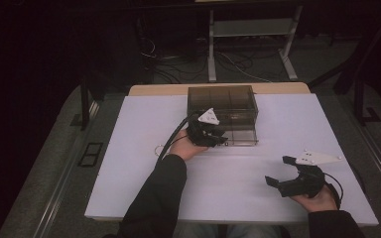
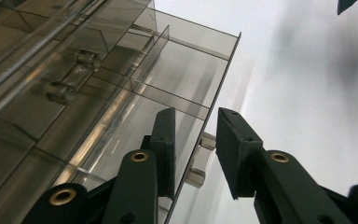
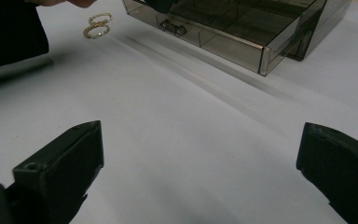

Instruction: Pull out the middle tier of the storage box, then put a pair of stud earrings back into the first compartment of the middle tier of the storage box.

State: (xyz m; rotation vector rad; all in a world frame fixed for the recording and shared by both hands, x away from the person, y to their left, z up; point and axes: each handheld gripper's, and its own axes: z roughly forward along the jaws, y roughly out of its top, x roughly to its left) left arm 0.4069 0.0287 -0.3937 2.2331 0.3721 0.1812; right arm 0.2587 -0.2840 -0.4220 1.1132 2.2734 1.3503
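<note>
Straddling the front wall of the smoky drawer, left gripper fingers partly open, not pressing | right gripper fingers wide open, empty, above desk.

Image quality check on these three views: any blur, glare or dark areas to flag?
High view: dim, surroundings nearly black, white table evenly lit. Left gripper view: smoked clear box streaked with glare, its near side soft; left gripper pads sharp. Right gripper view: right gripper jaws soft in the foreground, gold rings small and slightly blurred.

Left gripper at smoked box
</note>
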